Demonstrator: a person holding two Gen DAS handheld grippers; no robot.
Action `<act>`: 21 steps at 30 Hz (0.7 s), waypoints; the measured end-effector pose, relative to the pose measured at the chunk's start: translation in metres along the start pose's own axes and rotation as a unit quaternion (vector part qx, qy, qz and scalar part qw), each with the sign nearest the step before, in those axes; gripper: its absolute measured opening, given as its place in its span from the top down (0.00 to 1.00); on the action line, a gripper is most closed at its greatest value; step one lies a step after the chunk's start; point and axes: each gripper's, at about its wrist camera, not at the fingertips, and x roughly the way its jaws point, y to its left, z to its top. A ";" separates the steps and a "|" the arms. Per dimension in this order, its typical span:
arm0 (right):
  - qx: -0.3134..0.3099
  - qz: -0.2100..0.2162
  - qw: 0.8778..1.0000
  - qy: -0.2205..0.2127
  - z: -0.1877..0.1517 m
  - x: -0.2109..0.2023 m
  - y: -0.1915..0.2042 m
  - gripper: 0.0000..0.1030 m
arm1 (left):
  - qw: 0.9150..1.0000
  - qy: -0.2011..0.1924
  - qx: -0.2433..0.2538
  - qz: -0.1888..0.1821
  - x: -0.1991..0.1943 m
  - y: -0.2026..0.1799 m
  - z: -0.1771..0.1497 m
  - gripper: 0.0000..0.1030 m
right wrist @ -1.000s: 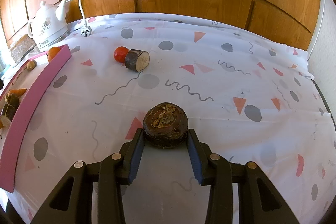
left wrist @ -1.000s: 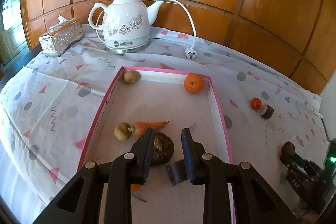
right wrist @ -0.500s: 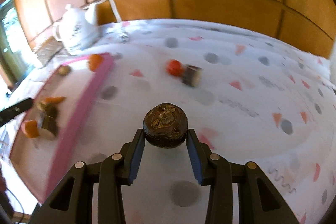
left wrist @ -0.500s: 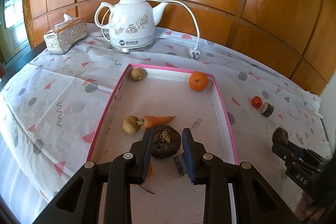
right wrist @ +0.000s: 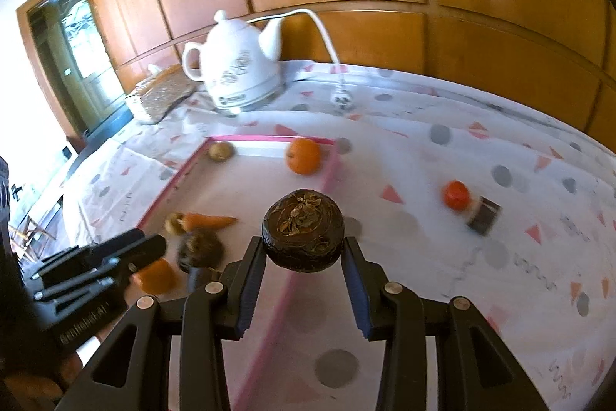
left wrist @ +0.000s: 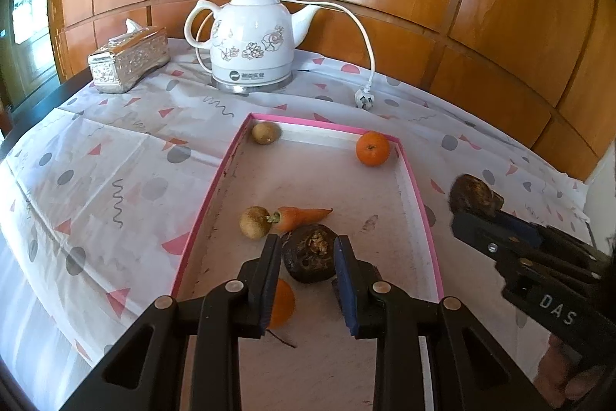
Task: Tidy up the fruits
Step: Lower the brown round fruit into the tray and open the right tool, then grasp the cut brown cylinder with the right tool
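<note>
Pink-rimmed tray [left wrist: 215, 187] sits on the tabletop, holding an orange [left wrist: 372, 148], a carrot [left wrist: 302, 216] and other produce. My right gripper [right wrist: 303, 259] pinches a dark brown round fruit [right wrist: 303, 232] in its jaws, raised above the tray's right edge. My left gripper [left wrist: 306, 266] hovers with jaws slightly spread around a second dark fruit [left wrist: 308, 253] lying in the tray.

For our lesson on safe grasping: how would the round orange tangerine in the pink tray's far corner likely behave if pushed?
The round orange tangerine would probably roll, being nearly spherical. The pink-edged tray rim beside it would likely stop it. Its skin looks smooth, perhaps slightly slippery.
</note>
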 end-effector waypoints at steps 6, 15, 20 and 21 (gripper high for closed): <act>-0.012 0.008 1.000 0.007 0.012 0.014 0.016 0.60 | 1.000 -0.003 -0.006 0.003 -0.003 0.005 0.001 0.72; -0.002 0.027 0.999 0.036 0.019 0.044 0.026 0.59 | 1.000 -0.003 -0.012 0.005 -0.003 0.011 0.002 0.72; -0.002 0.029 0.999 0.037 0.012 0.041 0.030 0.59 | 1.000 -0.004 -0.014 0.006 -0.004 0.012 0.001 0.72; -0.001 0.027 0.999 0.036 0.010 0.040 0.029 0.59 | 1.000 -0.004 -0.014 0.005 -0.004 0.012 0.001 0.72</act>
